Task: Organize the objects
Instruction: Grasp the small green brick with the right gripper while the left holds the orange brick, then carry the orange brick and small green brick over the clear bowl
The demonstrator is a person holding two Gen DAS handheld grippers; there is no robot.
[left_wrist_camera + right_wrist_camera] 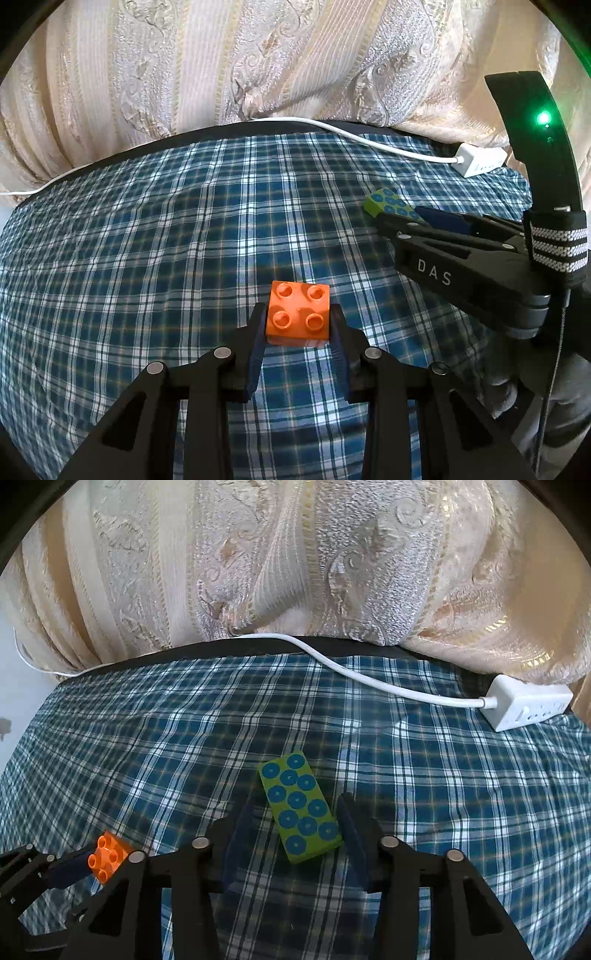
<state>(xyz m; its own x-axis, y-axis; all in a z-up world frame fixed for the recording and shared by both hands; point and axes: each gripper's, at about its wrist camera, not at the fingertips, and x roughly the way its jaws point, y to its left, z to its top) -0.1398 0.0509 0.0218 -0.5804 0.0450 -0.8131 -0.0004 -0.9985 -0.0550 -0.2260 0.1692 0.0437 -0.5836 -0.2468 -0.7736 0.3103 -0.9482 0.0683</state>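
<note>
With the left gripper clamping the orange brick, the right gripper is straddling the green block, fingers apart, needing a square squeeze across its long sides.

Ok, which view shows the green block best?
The right wrist view: the green block lies whole on the plaid cloth, its blue-circled face showing, between the right gripper fingers. The left wrist view shows only one end, the rest hidden behind that gripper.

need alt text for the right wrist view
The right gripper straddles a green rectangular block with blue circles lying on a blue plaid cloth, its fingers not pressing it. At lower left, the left gripper holds an orange studded plastic brick.
</note>
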